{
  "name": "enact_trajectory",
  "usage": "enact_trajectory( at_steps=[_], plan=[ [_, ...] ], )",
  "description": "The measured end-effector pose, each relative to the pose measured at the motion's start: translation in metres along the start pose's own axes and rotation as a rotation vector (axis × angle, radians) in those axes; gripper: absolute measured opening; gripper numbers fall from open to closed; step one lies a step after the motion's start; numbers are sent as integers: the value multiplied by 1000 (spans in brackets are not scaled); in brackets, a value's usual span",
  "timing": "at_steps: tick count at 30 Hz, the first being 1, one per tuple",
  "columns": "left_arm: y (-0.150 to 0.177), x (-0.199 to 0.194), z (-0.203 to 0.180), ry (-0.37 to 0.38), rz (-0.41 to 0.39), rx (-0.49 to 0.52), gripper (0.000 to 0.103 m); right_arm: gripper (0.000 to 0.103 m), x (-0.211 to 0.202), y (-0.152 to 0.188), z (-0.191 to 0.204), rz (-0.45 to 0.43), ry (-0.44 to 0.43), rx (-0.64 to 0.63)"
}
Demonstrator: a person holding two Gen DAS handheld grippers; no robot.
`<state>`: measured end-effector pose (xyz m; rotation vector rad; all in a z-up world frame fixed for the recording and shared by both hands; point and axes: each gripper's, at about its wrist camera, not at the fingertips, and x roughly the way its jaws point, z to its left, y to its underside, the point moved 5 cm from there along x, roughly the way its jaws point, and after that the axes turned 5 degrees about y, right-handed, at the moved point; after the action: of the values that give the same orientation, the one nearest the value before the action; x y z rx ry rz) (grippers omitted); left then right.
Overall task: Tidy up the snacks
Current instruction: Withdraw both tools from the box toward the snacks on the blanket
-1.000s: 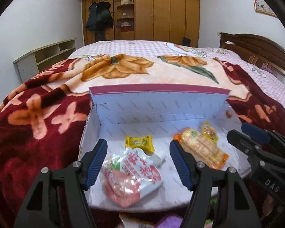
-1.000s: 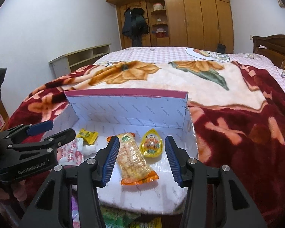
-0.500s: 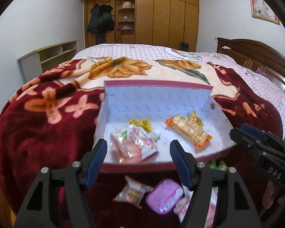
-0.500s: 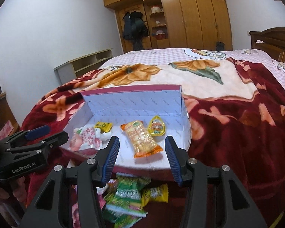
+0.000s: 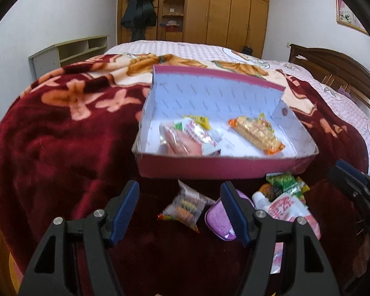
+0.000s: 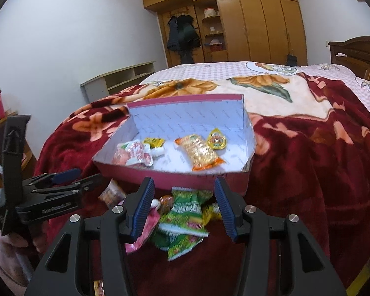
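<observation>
Here we work over a dark red plush blanket with peach flowers, soft and uneven, so the shallow maroon cardboard box with a pale printed lining sits a little skewed on it. Its tall back flap stands up and its low front wall faces us, which we judge makes dropping packets in from the near side easy. Inside it already lie a pink-and-white spouted pouch, a long orange-ended cracker packet and two small yellow sweets, well apart, with bare floor between them for more.

Just before the front wall, the loose heap waits on the blanket: green crinkly packets, a pink pouch, a lilac rounded case and a small clear bag of coloured sweets.

Our left gripper hangs released and empty over that clear bag. Our right gripper is likewise parted, holding nothing, above the green packets. The two grippers are near each other, so we judge room sideways is tight.
</observation>
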<state>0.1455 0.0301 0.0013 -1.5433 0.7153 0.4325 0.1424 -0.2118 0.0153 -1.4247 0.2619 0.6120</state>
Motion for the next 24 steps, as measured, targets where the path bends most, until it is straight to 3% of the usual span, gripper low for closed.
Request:
enact_trajectory(
  at_steps=[15,24],
  plan=[
    [26,29,8,-46,55,-13,72,52,10,42,-17,75,6,51],
    [33,34,10,-64,63,-16,74,52,13,48,-19,88,-4,70]
  ],
)
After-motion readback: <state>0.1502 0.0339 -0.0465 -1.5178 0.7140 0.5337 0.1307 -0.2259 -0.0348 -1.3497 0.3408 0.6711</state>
